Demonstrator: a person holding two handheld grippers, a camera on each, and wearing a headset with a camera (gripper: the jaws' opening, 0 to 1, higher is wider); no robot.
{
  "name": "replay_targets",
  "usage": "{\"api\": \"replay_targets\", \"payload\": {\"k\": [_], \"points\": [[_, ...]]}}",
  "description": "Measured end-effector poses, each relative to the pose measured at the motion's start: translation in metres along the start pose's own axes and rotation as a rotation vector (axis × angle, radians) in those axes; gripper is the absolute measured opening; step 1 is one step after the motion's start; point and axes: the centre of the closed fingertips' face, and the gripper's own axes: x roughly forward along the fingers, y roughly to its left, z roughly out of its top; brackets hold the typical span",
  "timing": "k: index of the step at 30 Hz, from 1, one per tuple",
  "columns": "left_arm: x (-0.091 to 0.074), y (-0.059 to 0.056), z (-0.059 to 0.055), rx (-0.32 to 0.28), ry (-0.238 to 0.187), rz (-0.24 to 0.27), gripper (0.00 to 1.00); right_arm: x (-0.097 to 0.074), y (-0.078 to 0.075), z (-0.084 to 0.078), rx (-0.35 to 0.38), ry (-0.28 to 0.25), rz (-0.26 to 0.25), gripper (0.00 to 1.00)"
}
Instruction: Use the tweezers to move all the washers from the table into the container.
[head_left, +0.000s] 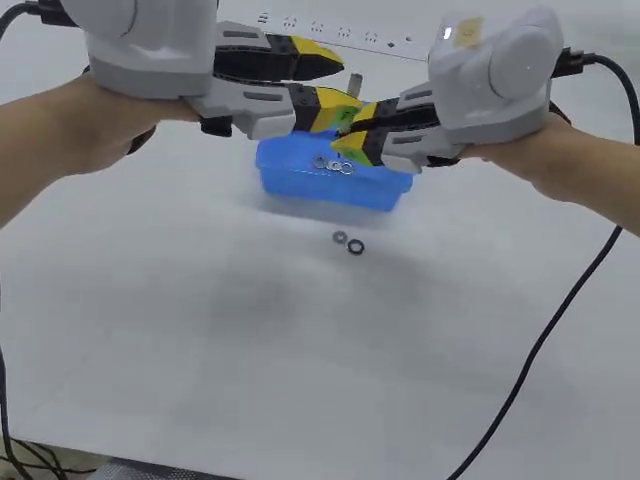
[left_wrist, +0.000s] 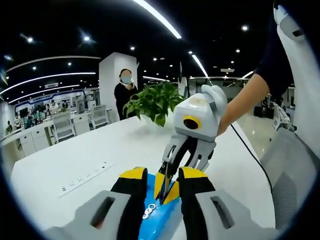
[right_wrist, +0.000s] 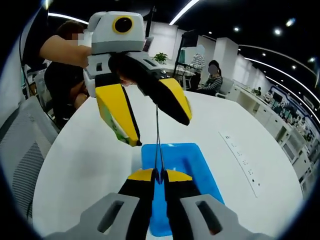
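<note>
My right gripper (right_wrist: 158, 176) had its jaws shut on the tweezers (right_wrist: 157, 140), whose blades ran straight out along the jaws above the blue container (head_left: 330, 192). My left gripper (head_left: 338, 80) had its jaws spread wide and empty, facing the right one over the container. A few washers (head_left: 335, 165) sat inside. Two loose washers (head_left: 340, 237) lay side by side on the desk (head_left: 300, 340), just outside the container's near wall, toward me from the tips. The right hand was the one to go: back and down past that wall. The desk around them was open and the cable (head_left: 560, 320) was well off to the right.
</note>
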Motion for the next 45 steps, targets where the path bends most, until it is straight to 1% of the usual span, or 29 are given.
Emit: {"api": "replay_targets", "payload": {"k": [2, 5, 6, 7, 8, 9, 10, 11, 15, 17, 18, 20, 21, 22, 25, 26, 28, 30, 33, 35, 36, 37, 38, 39, 41, 43, 45], "points": [[0.001, -0.003, -0.001, 0.009, 0.007, -0.019, 0.26, -0.001, 0.003, 0.001, -0.004, -0.003, 0.005, 0.09], [0.002, -0.006, 0.0, 0.02, 0.006, -0.044, 0.22, -0.002, 0.006, 0.004, -0.014, -0.008, 0.013, 0.09], [0.001, -0.011, 0.002, 0.063, -0.002, -0.074, 0.17, -0.002, 0.006, 0.004, -0.015, -0.01, 0.014, 0.09], [0.001, -0.015, 0.005, 0.07, -0.007, -0.087, 0.1, -0.003, 0.007, 0.006, -0.017, -0.012, 0.017, 0.09], [0.001, -0.016, 0.006, 0.057, -0.009, -0.094, 0.09, -0.003, 0.008, 0.007, -0.019, -0.016, 0.021, 0.09], [0.001, -0.017, 0.008, 0.056, -0.008, -0.109, 0.09, -0.003, 0.009, 0.008, -0.026, -0.02, 0.028, 0.09], [0.001, -0.017, 0.007, 0.061, -0.001, -0.117, 0.09, -0.003, 0.01, 0.009, -0.029, -0.017, 0.029, 0.09], [0.001, -0.016, 0.006, 0.079, 0.011, -0.121, 0.08, -0.004, 0.011, 0.009, -0.038, -0.011, 0.032, 0.09], [0.0, -0.021, 0.006, 0.08, 0.027, -0.15, 0.07, -0.004, 0.011, 0.01, -0.046, -0.012, 0.039, 0.08], [-0.002, -0.022, 0.007, 0.131, 0.042, -0.138, 0.06, -0.004, 0.013, 0.011, -0.052, -0.009, 0.044, 0.09], [-0.003, -0.027, 0.008, 0.146, 0.044, -0.153, 0.06, -0.005, 0.014, 0.012, -0.051, -0.01, 0.046, 0.09], [-0.004, -0.028, 0.009, 0.161, 0.046, -0.146, 0.05, -0.006, 0.018, 0.013, -0.057, -0.008, 0.054, 0.09], [-0.005, -0.028, 0.009, 0.154, 0.045, -0.147, 0.05, -0.006, 0.019, 0.013, -0.055, -0.007, 0.056, 0.09], [-0.006, -0.032, 0.011, 0.149, 0.042, -0.148, 0.05, -0.007, 0.021, 0.014, -0.053, -0.007, 0.06, 0.09], [-0.007, -0.036, 0.012, 0.151, 0.033, -0.146, 0.05, -0.011, 0.027, 0.015, -0.054, -0.006, 0.07, 0.09], [-0.008, -0.041, 0.014, 0.146, 0.026, -0.148, 0.05, -0.012, 0.03, 0.016, -0.045, -0.008, 0.079, 0.09], [-0.01, -0.045, 0.016, 0.147, 0.02, -0.14, 0.05, -0.015, 0.032, 0.016, -0.05, -0.006, 0.076, 0.1], [-0.012, -0.047, 0.018, 0.142, 0.013, -0.139, 0.04, -0.018, 0.035, 0.016, -0.05, -0.005, 0.08, 0.1], [-0.015, -0.052, 0.022, 0.135, 0.003, -0.13, 0.04, -0.023, 0.04, 0.019, -0.056, -0.008, 0.073, 0.11], [-0.016, -0.054, 0.025, 0.123, -0.01, -0.122, 0.05, -0.026, 0.043, 0.021, -0.038, -0.018, 0.08, 0.13], [-0.016, -0.055, 0.025, 0.121, -0.01, -0.121, 0.05, -0.028, 0.045, 0.02, -0.042, -0.019, 0.081, 0.13], [-0.017, -0.057, 0.026, 0.119, -0.01, -0.123, 0.05, -0.03, 0.047, 0.021, -0.053, -0.022, 0.078, 0.14], [-0.017, -0.059, 0.026, 0.129, -0.012, -0.122, 0.05, -0.031, 0.048, 0.021, -0.053, -0.023, 0.076, 0.17], [-0.017, -0.062, 0.027, 0.127, -0.012, -0.123, 0.05, -0.034, 0.049, 0.021, -0.047, -0.029, 0.071, 0.19], [-0.017, -0.068, 0.03, 0.119, -0.027, -0.131, 0.05, -0.038, 0.052, 0.018, -0.039, -0.022, 0.068, 0.21], [-0.016, -0.071, 0.031, 0.079, -0.039, -0.137, 0.05, -0.041, 0.055, 0.01, -0.043, 0.003, 0.061, 0.22], [-0.015, -0.074, 0.03, 0.081, -0.041, -0.128, 0.05, -0.044, 0.058, 0.003, -0.051, 0.021, 0.053, 0.22]]}}
